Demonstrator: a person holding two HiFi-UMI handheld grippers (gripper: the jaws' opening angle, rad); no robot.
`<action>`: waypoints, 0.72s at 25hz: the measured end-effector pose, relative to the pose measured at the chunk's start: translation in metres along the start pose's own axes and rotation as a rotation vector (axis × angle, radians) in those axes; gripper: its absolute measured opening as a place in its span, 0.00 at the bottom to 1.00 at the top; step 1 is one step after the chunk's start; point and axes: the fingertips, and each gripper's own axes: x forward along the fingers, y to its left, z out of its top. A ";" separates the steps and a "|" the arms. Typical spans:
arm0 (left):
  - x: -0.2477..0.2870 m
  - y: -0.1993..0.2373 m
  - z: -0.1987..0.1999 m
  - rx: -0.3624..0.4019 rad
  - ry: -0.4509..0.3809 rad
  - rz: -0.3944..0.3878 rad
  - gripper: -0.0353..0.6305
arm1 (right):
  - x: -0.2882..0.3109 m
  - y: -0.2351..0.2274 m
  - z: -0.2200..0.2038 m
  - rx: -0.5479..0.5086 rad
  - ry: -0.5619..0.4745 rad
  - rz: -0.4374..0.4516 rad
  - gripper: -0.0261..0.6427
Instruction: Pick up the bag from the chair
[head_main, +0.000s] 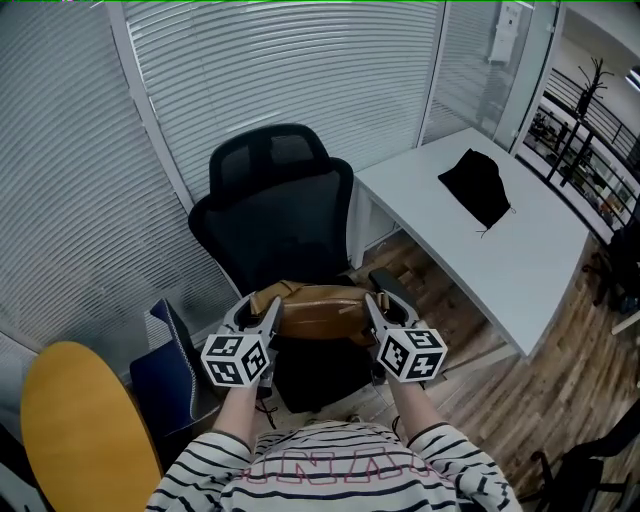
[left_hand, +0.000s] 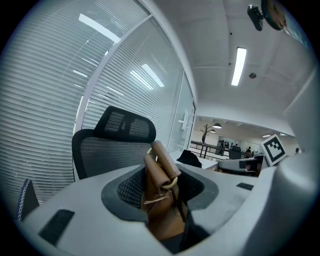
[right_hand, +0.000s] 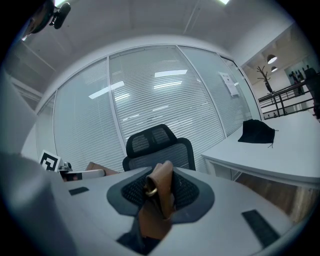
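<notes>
A person in a striped top holds a brown leather bag between two handheld grippers, over the seat of a black mesh office chair. The left gripper is clamped on one end of the bag and the right gripper on the other. Alongside stands a white desk bearing a black cloth

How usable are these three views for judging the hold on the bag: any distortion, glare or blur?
Head view: sharp, evenly lit, wide lens bows the blinds; the bag reads clearly. Left gripper view: strong fisheye, black corners, bright ceiling light mirrored in the glass wall. Right gripper view: same fisheye, light streaks on the glass wall, bag legible.
</notes>
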 end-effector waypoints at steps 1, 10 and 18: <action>-0.002 0.001 -0.001 0.000 0.001 0.003 0.34 | -0.001 0.001 -0.001 -0.002 0.003 0.002 0.23; -0.013 0.007 -0.014 -0.009 0.023 0.011 0.34 | -0.002 0.010 -0.016 -0.001 0.028 0.001 0.23; -0.020 0.007 -0.018 -0.007 0.031 0.002 0.34 | -0.008 0.014 -0.022 0.000 0.036 -0.007 0.23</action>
